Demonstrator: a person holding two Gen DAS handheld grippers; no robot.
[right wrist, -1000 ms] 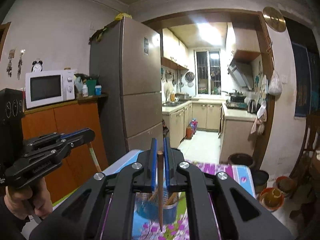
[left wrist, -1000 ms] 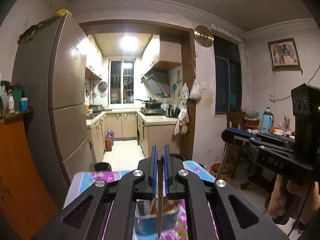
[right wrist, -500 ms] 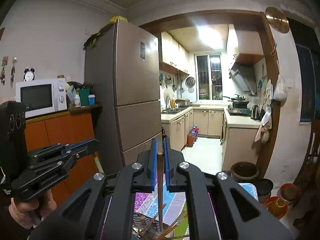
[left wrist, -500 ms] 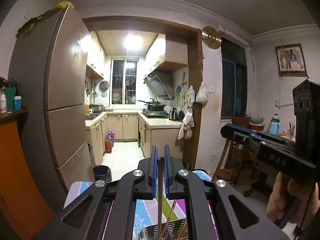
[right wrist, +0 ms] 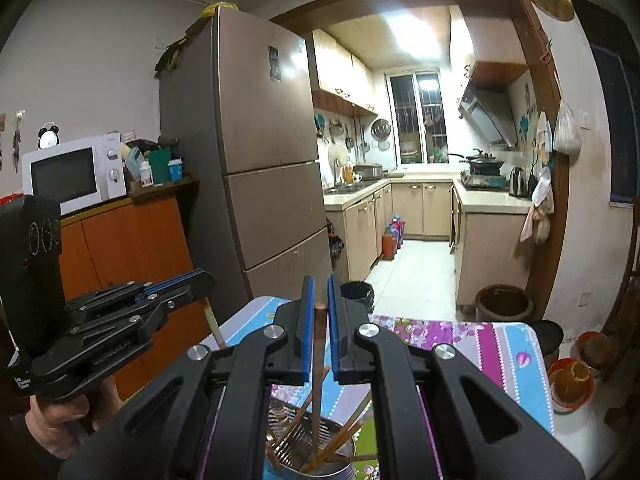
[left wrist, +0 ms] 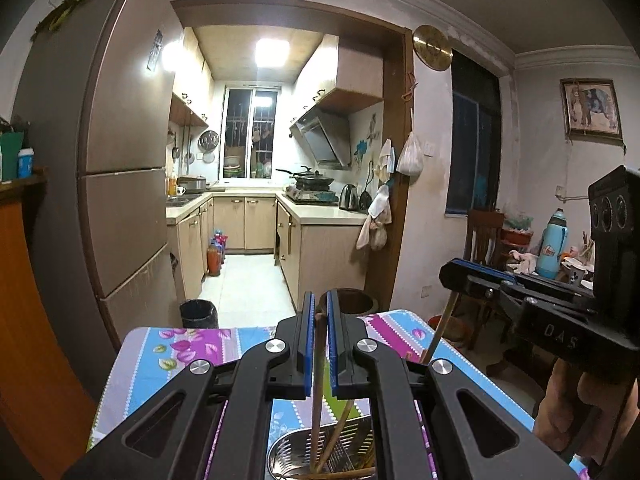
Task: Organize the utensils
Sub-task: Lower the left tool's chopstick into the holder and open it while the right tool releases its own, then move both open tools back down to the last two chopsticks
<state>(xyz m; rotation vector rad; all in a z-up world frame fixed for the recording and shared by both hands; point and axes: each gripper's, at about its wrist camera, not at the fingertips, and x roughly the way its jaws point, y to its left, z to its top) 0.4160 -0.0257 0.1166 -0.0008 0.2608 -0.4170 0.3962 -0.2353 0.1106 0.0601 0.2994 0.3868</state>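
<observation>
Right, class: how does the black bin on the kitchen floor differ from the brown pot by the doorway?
The bin is black and straight-sided; the pot is brown and rounded. The bin stands near the fridge; the pot sits by the doorpost opposite. The pot looks wider. Both stand upright on the floor.

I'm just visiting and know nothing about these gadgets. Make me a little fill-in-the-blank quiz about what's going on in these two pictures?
1. Each gripper, left gripper and right gripper, is clamped on a single wooden ____.
2. Below them stands a metal holder with more of them inside, on a table covered by a ____ tablecloth.
3. On the orange cabinet sits a white ____.

Missing words: chopstick; flowered; microwave
</observation>
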